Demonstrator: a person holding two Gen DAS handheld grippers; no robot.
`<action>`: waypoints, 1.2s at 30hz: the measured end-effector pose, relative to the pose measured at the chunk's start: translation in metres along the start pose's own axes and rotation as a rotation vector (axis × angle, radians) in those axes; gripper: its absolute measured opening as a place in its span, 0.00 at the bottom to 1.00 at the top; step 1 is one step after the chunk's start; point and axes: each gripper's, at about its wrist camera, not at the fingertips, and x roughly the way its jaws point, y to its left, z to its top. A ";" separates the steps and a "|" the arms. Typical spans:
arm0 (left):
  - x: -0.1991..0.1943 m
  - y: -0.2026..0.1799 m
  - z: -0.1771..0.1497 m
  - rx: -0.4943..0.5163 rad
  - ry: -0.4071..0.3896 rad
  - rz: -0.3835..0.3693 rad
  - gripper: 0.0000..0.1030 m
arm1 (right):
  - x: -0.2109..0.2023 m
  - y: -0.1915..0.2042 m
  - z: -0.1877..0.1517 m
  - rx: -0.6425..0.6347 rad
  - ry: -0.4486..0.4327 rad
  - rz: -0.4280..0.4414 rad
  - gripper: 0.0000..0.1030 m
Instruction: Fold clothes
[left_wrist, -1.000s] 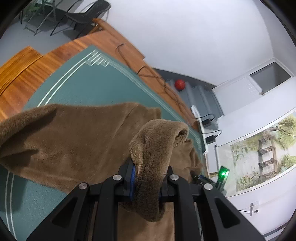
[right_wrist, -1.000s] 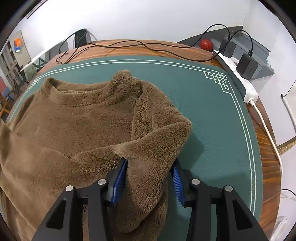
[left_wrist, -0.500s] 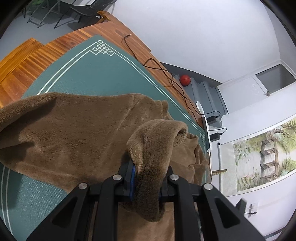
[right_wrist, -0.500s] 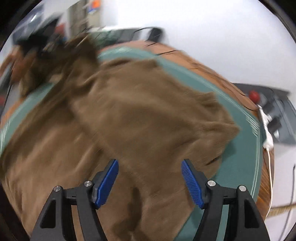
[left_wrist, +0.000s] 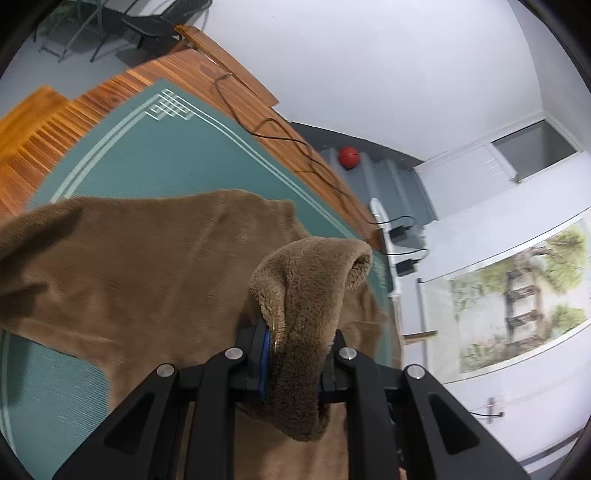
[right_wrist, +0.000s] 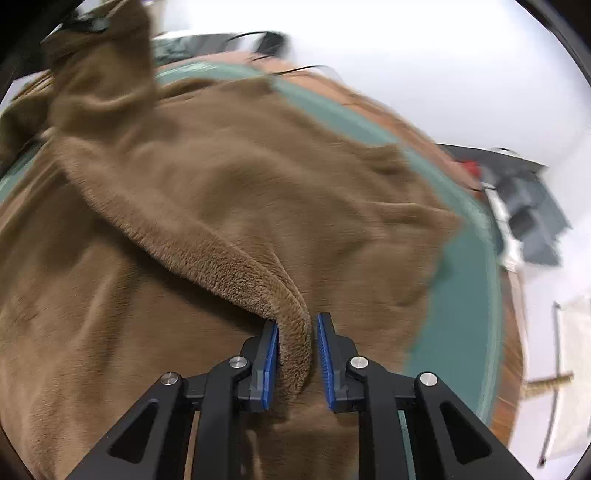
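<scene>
Nearest in the right wrist view, the right gripper has a raised ridge of the brown fleece sweater between its blue pads. Its jaws have just been closing. The left pad touches the fold, while a thin gap shows at the right pad, so I read the pinch as not yet firm. In the left wrist view the left gripper is clamped on a thick roll of the same sweater, which bulges up above the jaws and hangs below them.

The main risk, as I judge it, is on the right side: the fleece is plush and the pinched ridge is narrow, so a pull before the pads bite could let it slide out and drop the fold. A second risk is uneven tension, with the left hand holding a fat bunch and the right only a thin crease, which could drag the garment askew.

Beyond the jaws the sweater spreads over the middle of the green mat on the wooden tabletop, one part lifted toward the far left in the right view. Black cables trail along the far edge, and a white power strip with plugged adapters lies at its far right corner.
</scene>
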 end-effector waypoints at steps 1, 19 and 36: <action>0.001 -0.004 -0.003 0.005 0.007 -0.012 0.18 | -0.003 -0.006 0.001 0.026 -0.008 -0.029 0.21; 0.051 0.033 -0.084 0.009 0.260 0.076 0.18 | -0.040 -0.078 -0.058 0.377 -0.036 0.095 0.66; 0.057 0.040 -0.090 0.009 0.260 0.093 0.18 | 0.057 -0.113 0.060 0.577 0.085 0.118 0.66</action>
